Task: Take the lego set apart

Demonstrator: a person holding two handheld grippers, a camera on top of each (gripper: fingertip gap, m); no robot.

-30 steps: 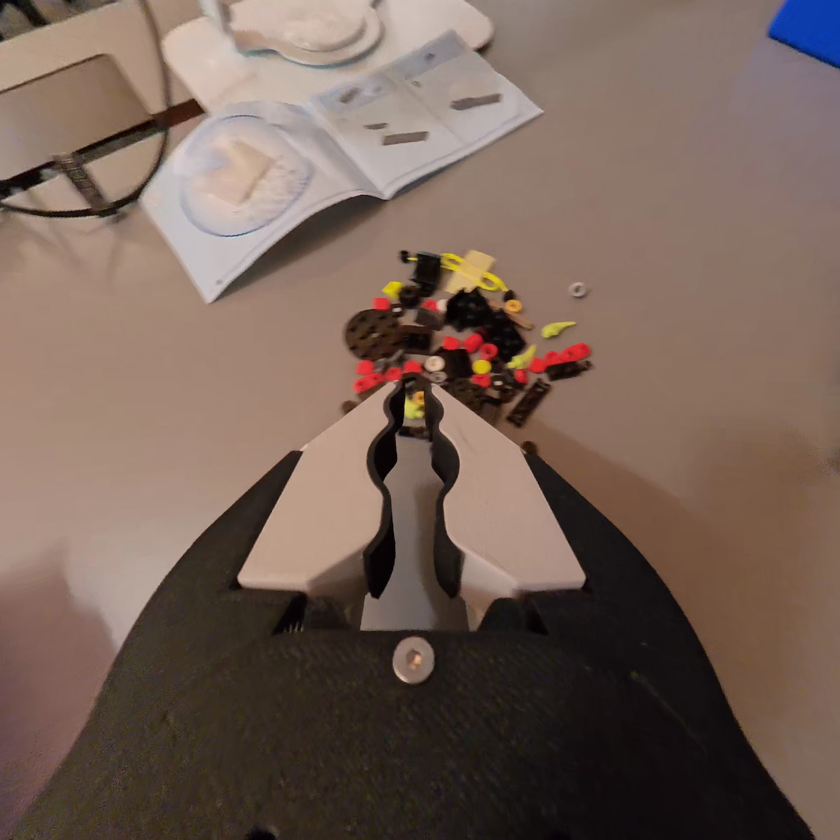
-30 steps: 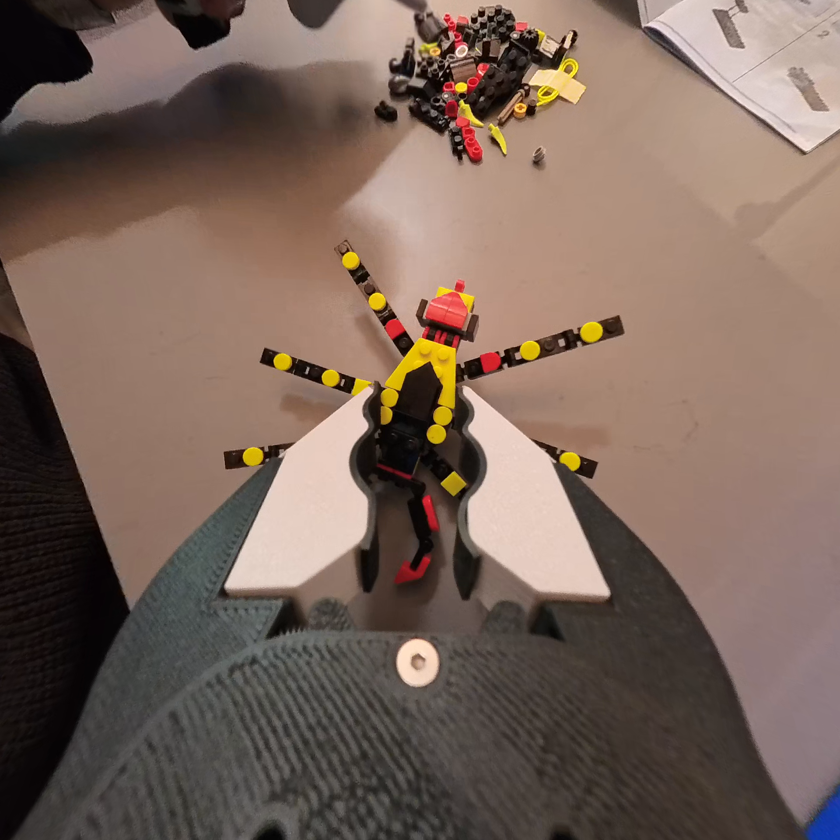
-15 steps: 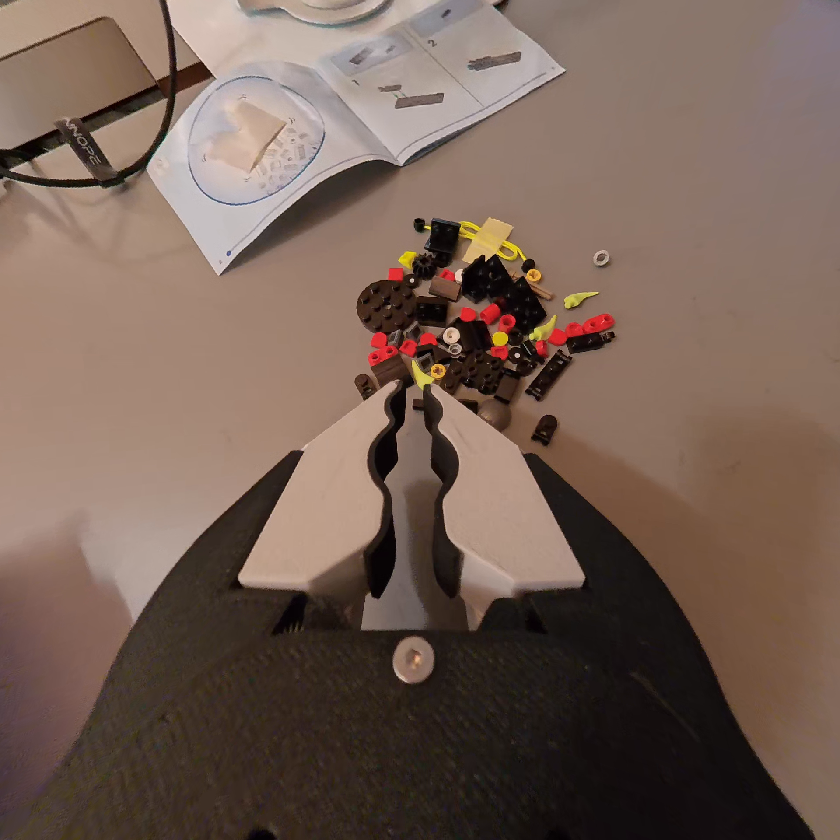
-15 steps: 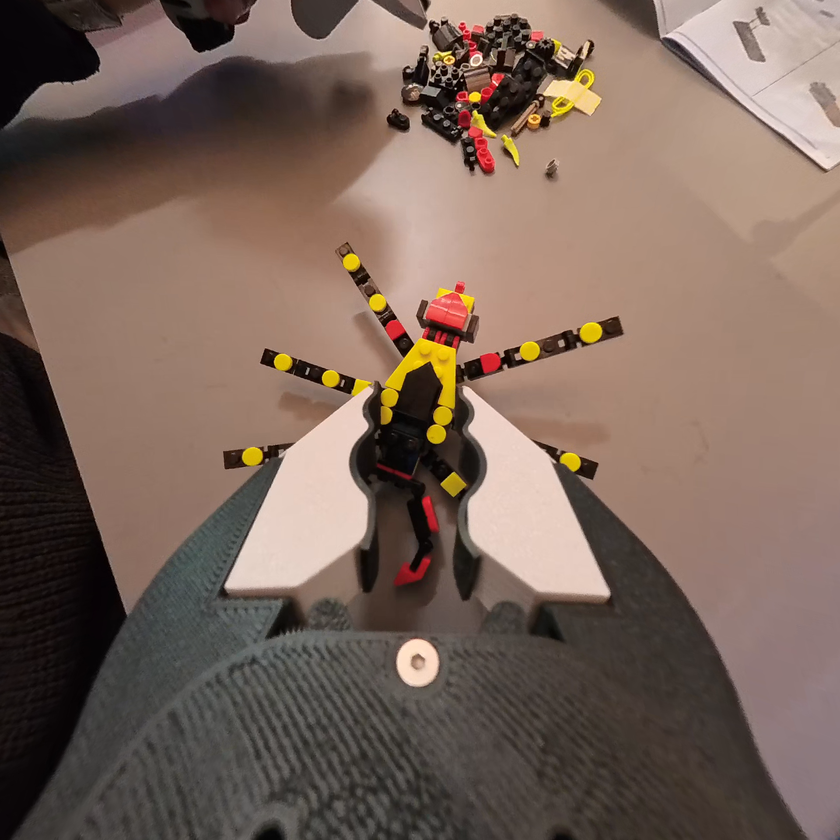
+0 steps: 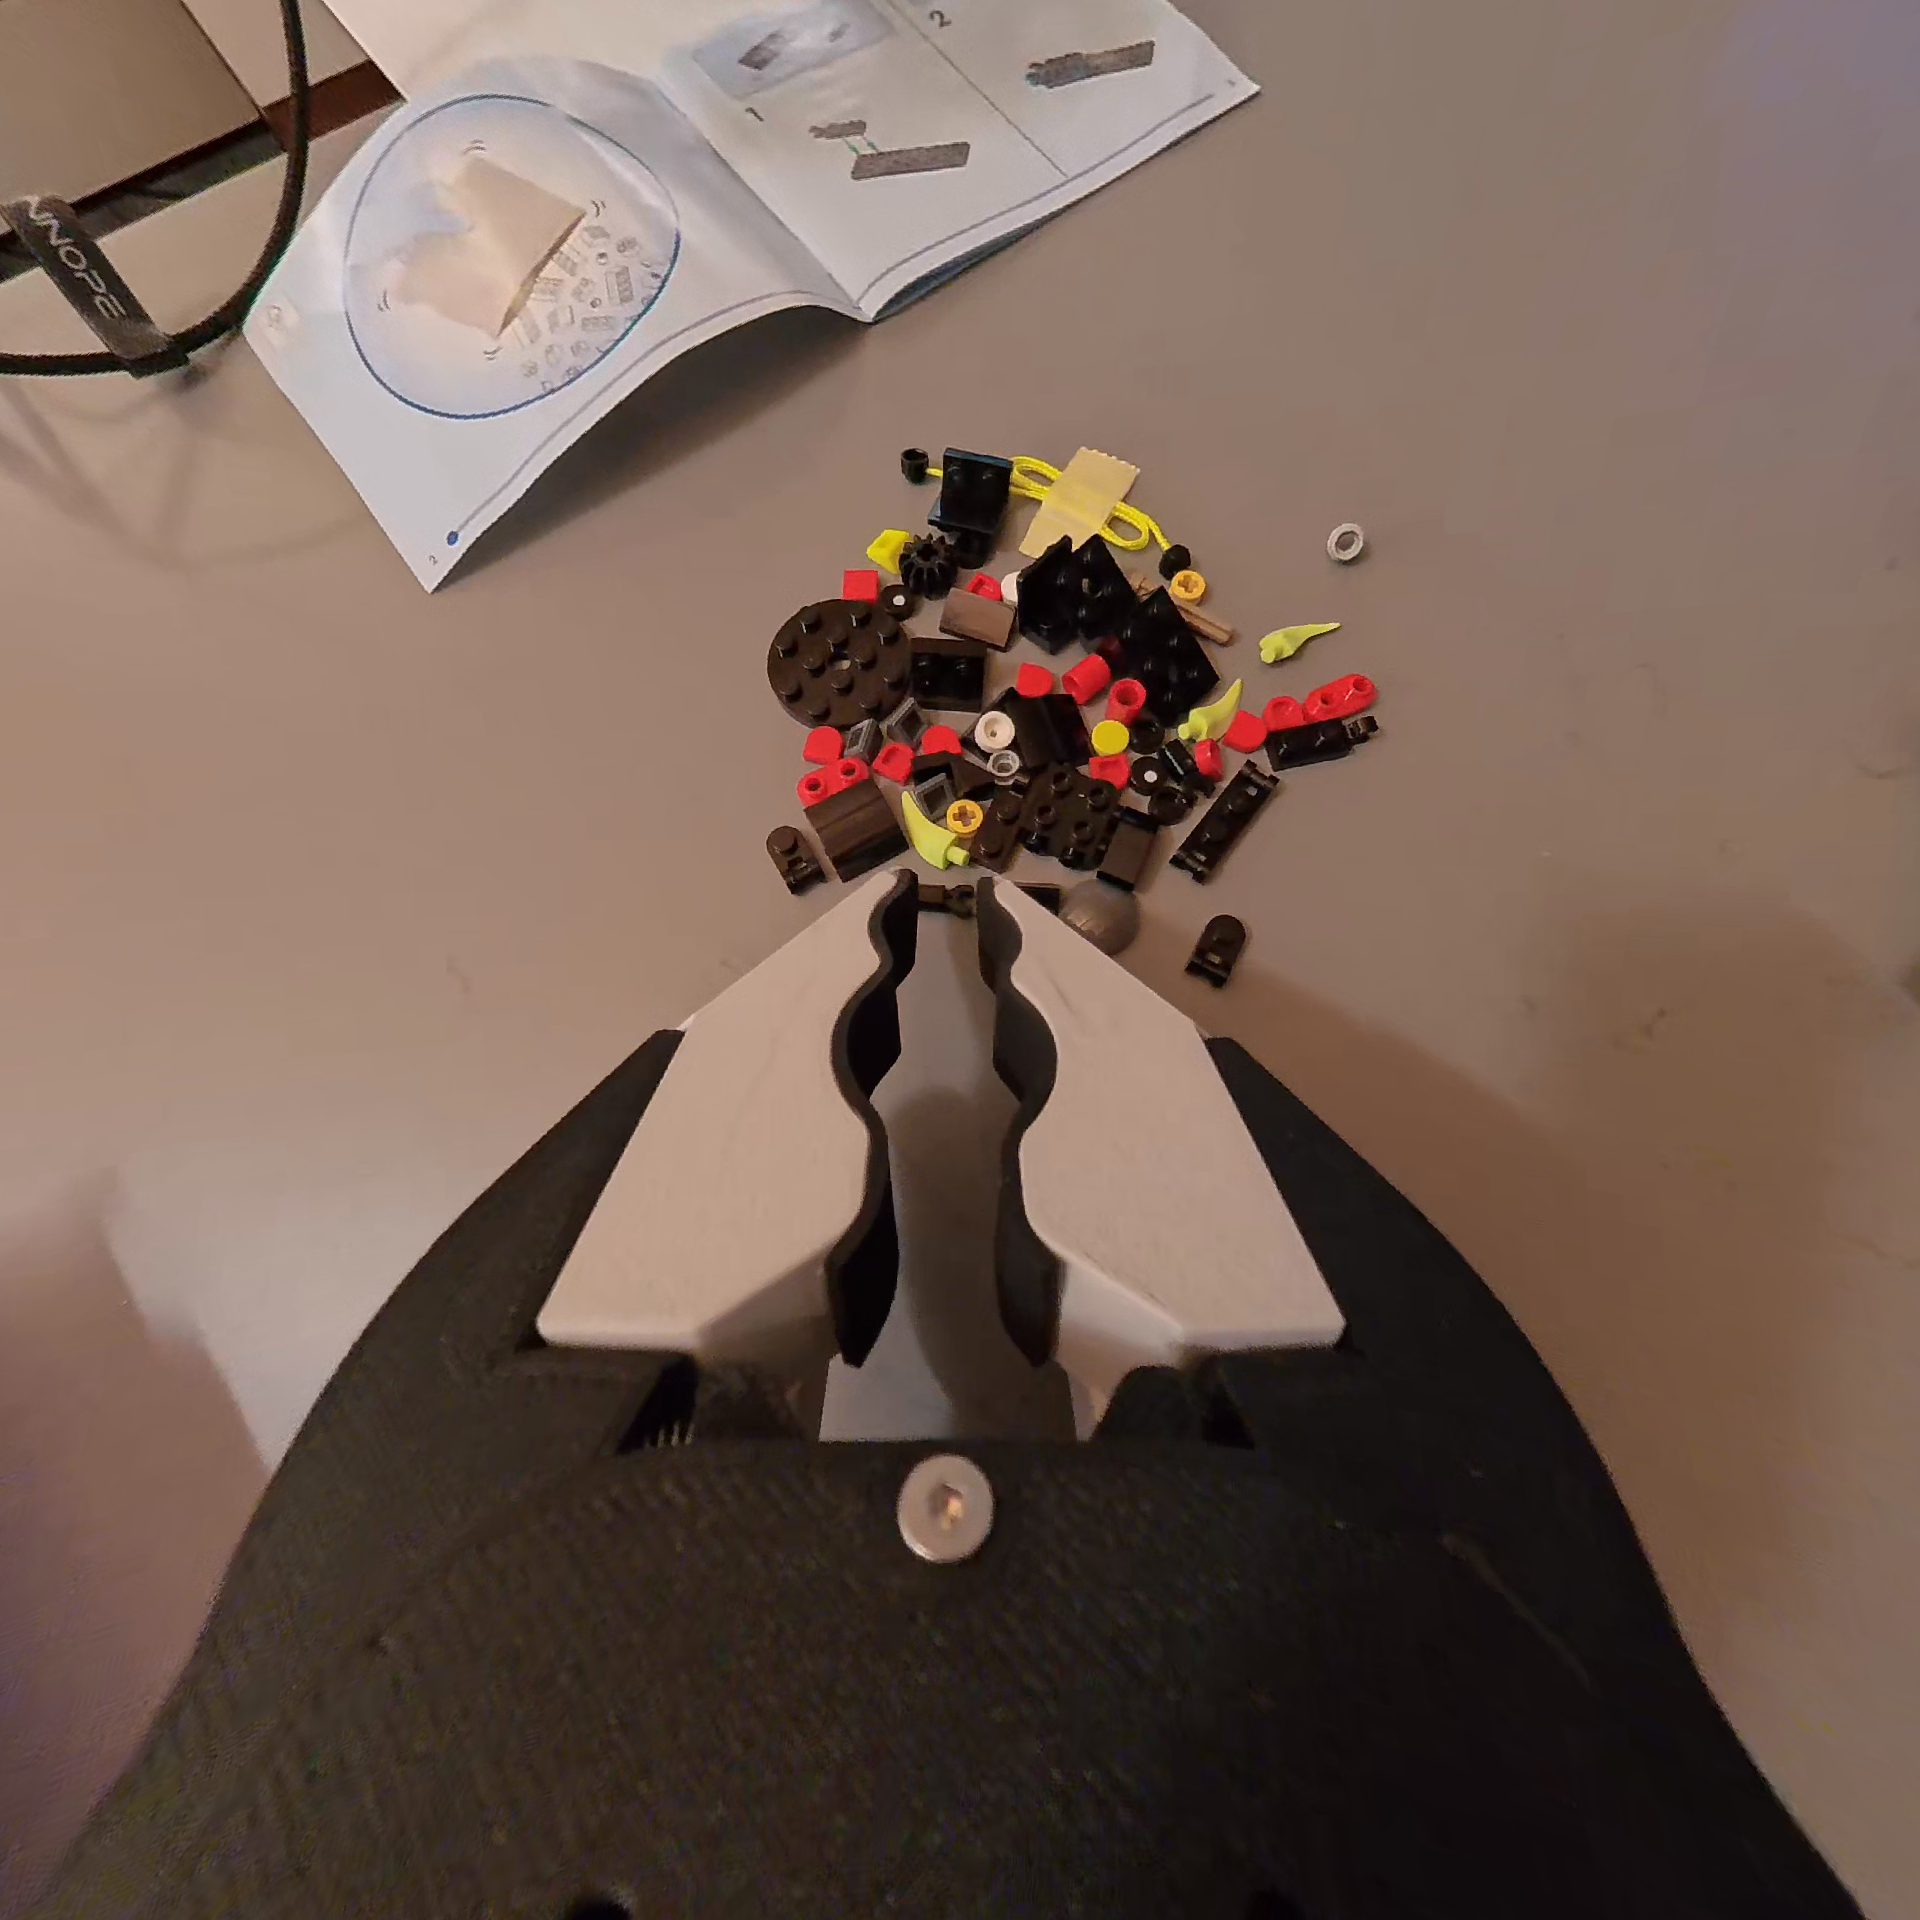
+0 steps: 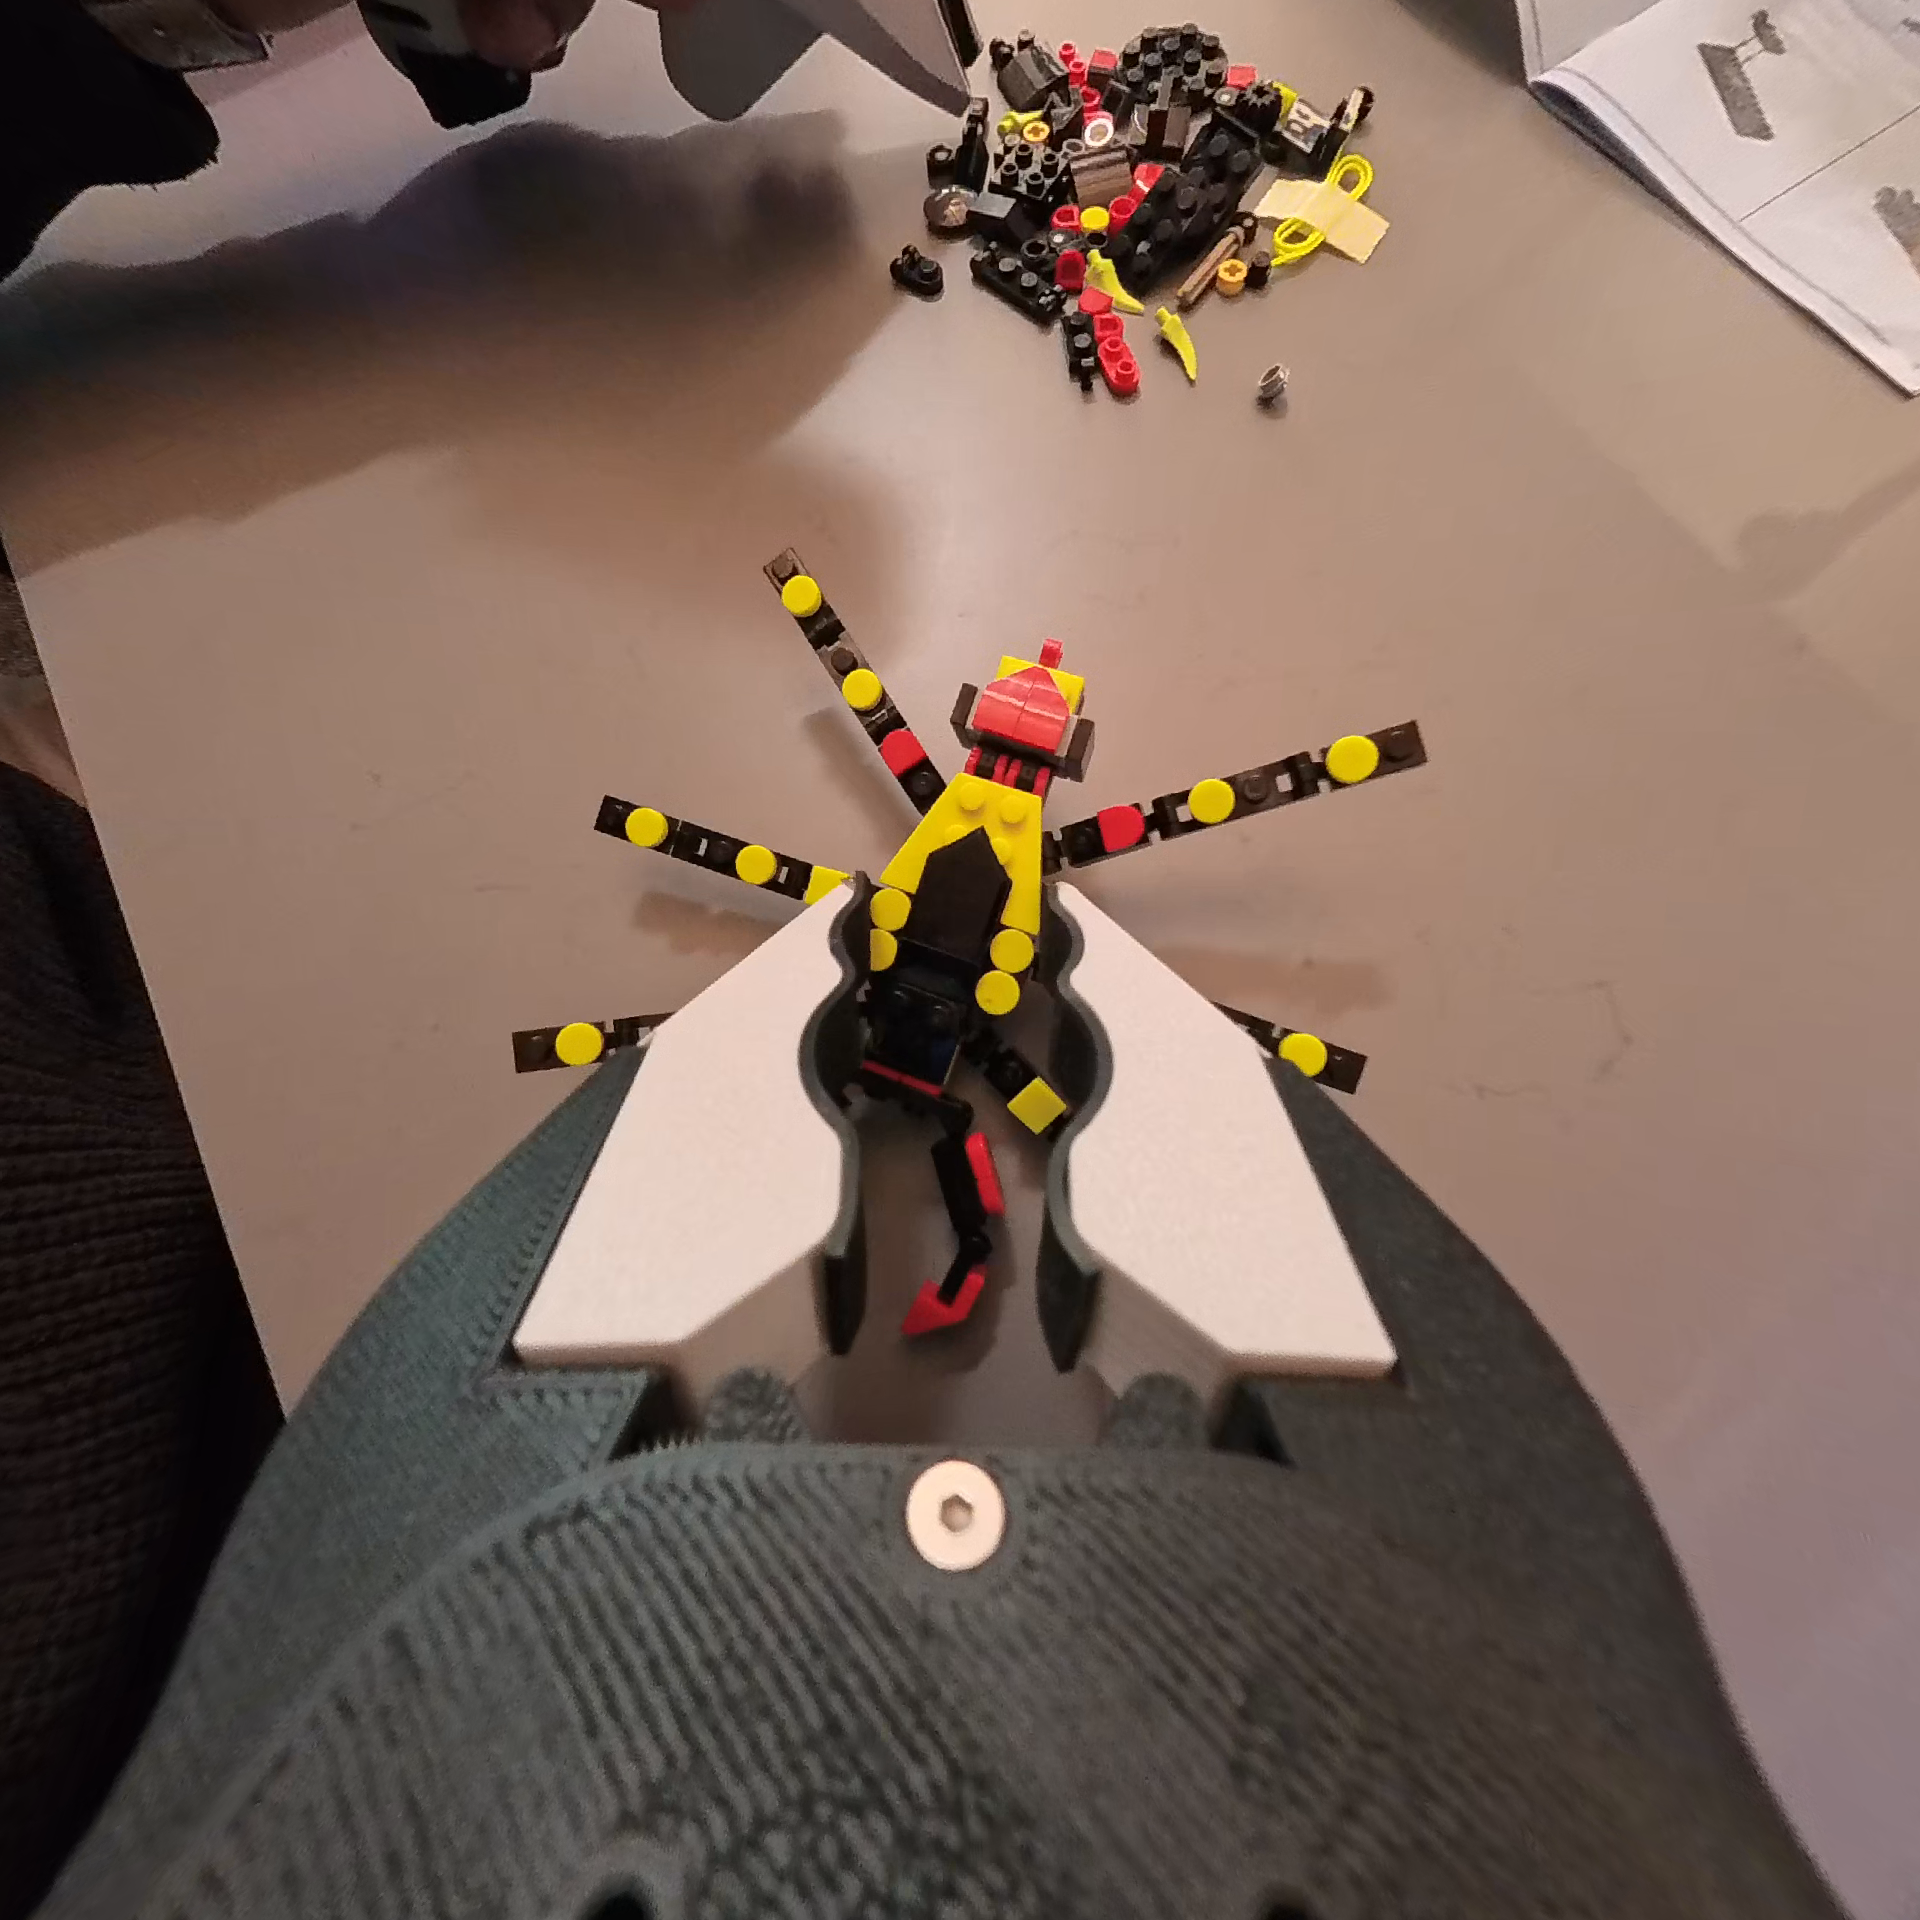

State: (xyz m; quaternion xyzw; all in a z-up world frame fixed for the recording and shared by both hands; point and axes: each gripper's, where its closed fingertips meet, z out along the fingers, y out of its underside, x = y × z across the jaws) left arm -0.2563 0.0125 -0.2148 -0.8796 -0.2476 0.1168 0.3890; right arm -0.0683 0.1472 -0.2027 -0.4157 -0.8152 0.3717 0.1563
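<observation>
The lego model (image 6: 971,883), a yellow, black and red bug with several black legs dotted yellow, is clamped by its body between the fingers of my right gripper (image 6: 961,920). Its red-tipped tail hangs back between the jaws, and it is held just above the grey table (image 6: 1455,1039). The pile of loose lego pieces (image 5: 1049,717) lies right in front of my left gripper (image 5: 948,891), whose tips stand slightly apart with nothing between them. The pile (image 6: 1132,177) and the left gripper's finger (image 6: 894,52) also show at the top of the right wrist view.
An open instruction booklet (image 5: 727,239) lies beyond the pile and also shows in the right wrist view (image 6: 1766,156). A black cable (image 5: 270,208) runs at the far left. A grey ring (image 5: 1345,542) and a black piece (image 5: 1218,948) lie apart. A dark sleeve (image 6: 94,1143) lies along the left edge. Tip to tip, the grippers are about 25 cm apart. The right gripper is farther from the black piece (image 5: 1218,948), some 20 cm, than the left, some 5 cm. The right camera catches it too, in the right wrist view (image 6: 918,271).
My left gripper has drawn back from over the pile to its near edge, and a lime piece now lies in front of its tips. My right gripper still holds the model.
</observation>
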